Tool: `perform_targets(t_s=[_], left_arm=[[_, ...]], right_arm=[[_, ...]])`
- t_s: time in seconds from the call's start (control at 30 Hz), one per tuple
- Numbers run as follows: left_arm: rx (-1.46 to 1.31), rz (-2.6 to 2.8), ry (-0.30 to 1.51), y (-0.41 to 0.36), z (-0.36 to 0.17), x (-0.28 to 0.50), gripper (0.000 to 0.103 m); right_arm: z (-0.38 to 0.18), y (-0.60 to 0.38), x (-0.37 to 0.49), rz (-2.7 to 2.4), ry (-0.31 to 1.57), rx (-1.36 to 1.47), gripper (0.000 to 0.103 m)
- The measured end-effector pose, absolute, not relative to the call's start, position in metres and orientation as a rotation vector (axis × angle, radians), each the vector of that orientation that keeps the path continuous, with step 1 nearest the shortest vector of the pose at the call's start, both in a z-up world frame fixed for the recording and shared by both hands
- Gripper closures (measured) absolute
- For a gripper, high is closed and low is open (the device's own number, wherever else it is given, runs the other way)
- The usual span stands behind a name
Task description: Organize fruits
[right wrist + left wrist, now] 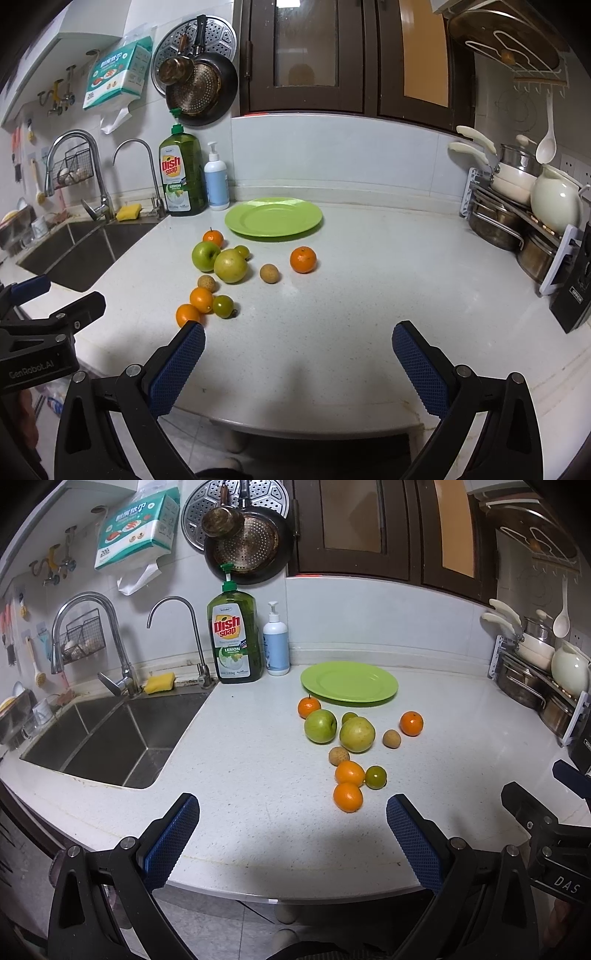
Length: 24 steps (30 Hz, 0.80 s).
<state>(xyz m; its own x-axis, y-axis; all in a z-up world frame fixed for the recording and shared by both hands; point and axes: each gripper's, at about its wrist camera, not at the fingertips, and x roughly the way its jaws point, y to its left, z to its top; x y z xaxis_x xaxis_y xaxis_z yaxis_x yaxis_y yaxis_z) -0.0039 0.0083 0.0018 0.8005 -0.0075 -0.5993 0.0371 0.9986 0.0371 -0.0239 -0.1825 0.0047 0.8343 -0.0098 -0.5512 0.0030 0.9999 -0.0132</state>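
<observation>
The left gripper [291, 816] and right gripper [298, 343] both hang empty with fingers wide apart over the front edge of the counter [369, 295]. The fruits [354, 746] lie loose mid-counter, in front of the green plate [349, 681] near the back edge. They look round, firm and smooth, likely to roll; I would clamp the nearest orange [348, 796] across its widest middle, gently

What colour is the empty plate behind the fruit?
Bright lime green; the plate shows best in the right wrist view.

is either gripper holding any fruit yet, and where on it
Neither. The left gripper and right gripper are both open and empty; the fruit lies on the counter.
</observation>
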Motion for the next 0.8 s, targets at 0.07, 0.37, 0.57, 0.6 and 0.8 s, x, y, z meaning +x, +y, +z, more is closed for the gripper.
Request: perform_targets(t_s=[0.07, 0.37, 0.57, 0.6, 0.8], left_arm=[[0.049, -0.025, 0.644, 0.008, 0.002, -0.003, 0.000], [0.057, -0.031, 0.661, 0.006, 0.000, 0.007, 0.000], [0.083, -0.033, 0.667, 0.005, -0.005, 0.016, 0.000], [0.094, -0.029, 0.666, 0.004, -0.006, 0.018, 0.000], [0.194, -0.025, 0.671, -0.001, -0.018, 0.031, 0.009]], right_arm=[[0.005, -0.183, -0.026, -0.007, 0.586, -0.011, 0.001], [-0.001, -0.181, -0.016, 0.006, 0.603, -0.009, 0.001], [-0.010, -0.179, 0.007, 0.047, 0.638, -0.014, 0.001], [-0.011, -0.178, 0.009, 0.059, 0.642, -0.016, 0.001], [-0.021, -0.173, 0.033, 0.118, 0.662, -0.060, 0.004]])
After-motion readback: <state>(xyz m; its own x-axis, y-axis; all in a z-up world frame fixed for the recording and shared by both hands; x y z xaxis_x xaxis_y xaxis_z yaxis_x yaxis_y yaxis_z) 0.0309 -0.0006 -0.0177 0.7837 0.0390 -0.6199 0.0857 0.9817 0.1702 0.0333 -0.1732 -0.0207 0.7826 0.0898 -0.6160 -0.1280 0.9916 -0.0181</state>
